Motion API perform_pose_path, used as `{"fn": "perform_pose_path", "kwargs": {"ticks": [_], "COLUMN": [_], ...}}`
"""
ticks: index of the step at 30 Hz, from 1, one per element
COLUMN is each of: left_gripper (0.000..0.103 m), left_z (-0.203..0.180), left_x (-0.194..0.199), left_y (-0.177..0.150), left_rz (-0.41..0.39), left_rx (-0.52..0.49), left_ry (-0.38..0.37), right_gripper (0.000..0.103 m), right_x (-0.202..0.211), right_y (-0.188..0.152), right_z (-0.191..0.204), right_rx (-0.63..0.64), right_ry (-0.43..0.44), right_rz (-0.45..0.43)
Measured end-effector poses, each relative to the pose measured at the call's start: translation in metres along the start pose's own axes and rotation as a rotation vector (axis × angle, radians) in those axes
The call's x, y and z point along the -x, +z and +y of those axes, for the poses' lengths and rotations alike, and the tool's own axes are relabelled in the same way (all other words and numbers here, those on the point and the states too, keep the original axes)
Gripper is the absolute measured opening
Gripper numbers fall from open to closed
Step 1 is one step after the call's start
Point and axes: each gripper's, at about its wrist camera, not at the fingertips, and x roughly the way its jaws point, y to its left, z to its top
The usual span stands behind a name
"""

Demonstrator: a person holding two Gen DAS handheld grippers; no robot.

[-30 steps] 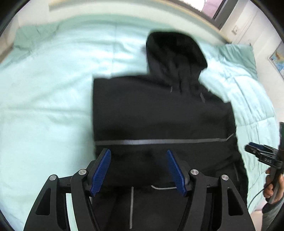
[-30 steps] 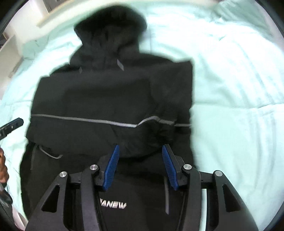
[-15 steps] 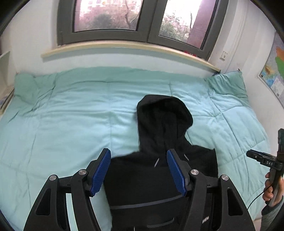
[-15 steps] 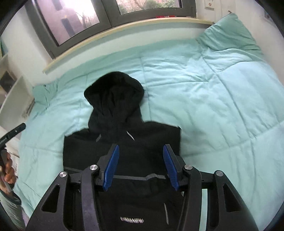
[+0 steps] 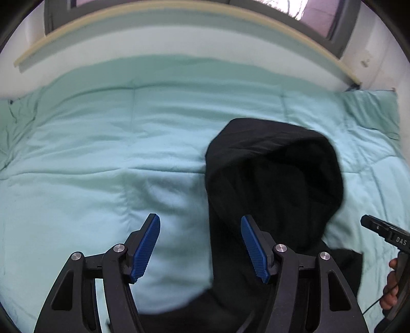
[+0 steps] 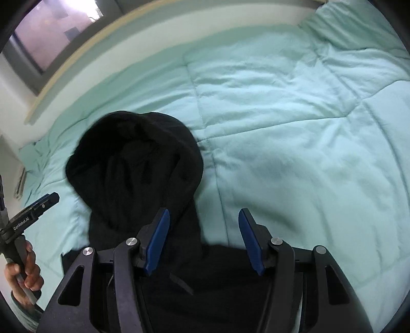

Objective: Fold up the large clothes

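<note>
Black hooded jacket [image 5: 276, 184]: only the hood and upper shoulders show; the body runs off the lower frame edge behind both grippers, so its fold state cannot be told. Both views are motion-blurred. The jacket lies on the bed, on a mint-green quilt [image 5: 102, 158]. Its long axis runs from the near edge toward the window sill [image 5: 179, 15], hood end pointing at the sill and stopping well short of it.

Left gripper [image 5: 201, 246]: released, blue pads apart, nothing between them; it hangs over bare quilt just left of the hood.

Right gripper [image 6: 203, 239]: jaws opening, nothing pressed; it is over the hood's right edge and shoulder.

A green pillow [image 5: 371, 110] lies right of the hood, near the sill.
</note>
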Motion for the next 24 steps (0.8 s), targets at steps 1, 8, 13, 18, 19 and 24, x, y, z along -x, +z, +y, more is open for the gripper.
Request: {"fn": "perform_pose_path", "kwargs": {"ticks": [1, 8, 13, 18, 19, 24], "left_gripper": [0.067, 0.034, 0.009, 0.013, 0.013, 0.023], "left_z": [0.0, 0.001, 0.04, 0.076, 0.079, 0.097], "left_x": [-0.014, -0.054, -0.015, -0.001, -0.017, -0.123], "left_y": [0.006, 0.035, 0.033, -0.007, -0.013, -0.04], "left_rz": [0.001, -0.044, -0.102, -0.077, -0.028, 0.172], "left_rx": [-0.001, 0.014, 0.125, 0.171, 0.173, 0.183], "left_ry": [-0.006, -0.003, -0.228, -0.349, -0.328, -0.226], "right_gripper": [0.06, 0.057, 0.005, 0.005, 0.005, 0.005], "right_x": [-0.016, -0.087, -0.071, 0.001, -0.002, -0.107], "right_y": [0.006, 0.03, 0.044, 0.013, 0.006, -0.009], "right_z": [-0.001, -0.001, -0.002, 0.012, 0.017, 0.018], "right_rx": [-0.007, -0.028, -0.022, 0.073, 0.106, 0.163], "right_ry": [0.007, 0.021, 0.044, 0.082, 0.057, -0.055], "right_rz": [0.011, 0.066, -0.01, -0.19, -0.184, 0.066]}}
